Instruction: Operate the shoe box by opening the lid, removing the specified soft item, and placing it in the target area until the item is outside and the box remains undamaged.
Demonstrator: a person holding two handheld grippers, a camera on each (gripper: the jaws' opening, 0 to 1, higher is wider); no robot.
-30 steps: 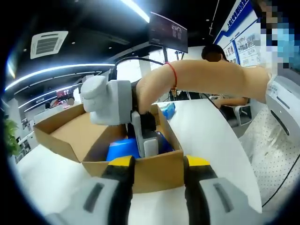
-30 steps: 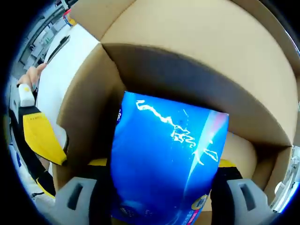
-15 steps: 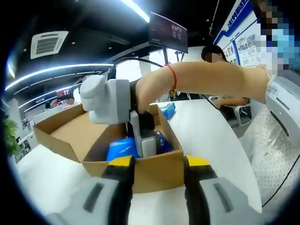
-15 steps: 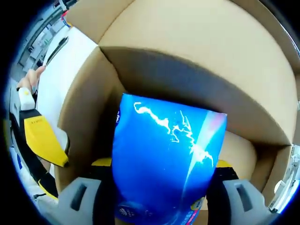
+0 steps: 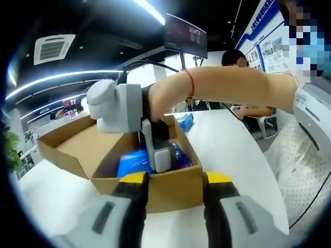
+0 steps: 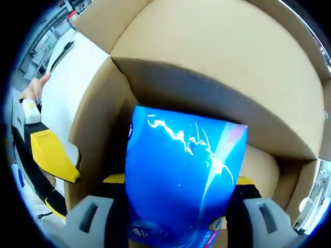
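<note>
Currently the right gripper (image 6: 176, 206) is clamped on a glossy blue soft pack (image 6: 181, 181), low-centre, inside the open cardboard box (image 6: 217, 67). Likely light, slippery; grip mid-body. Left gripper (image 5: 173, 181) pinches the box wall.

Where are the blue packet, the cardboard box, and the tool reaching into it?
blue packet (image 6: 181, 181), right gripper view, glossy front face.
cardboard box (image 5: 170, 188), left gripper view, near wall.
right tool (image 5: 158, 155), left gripper view, between its tips inside the box.
</note>
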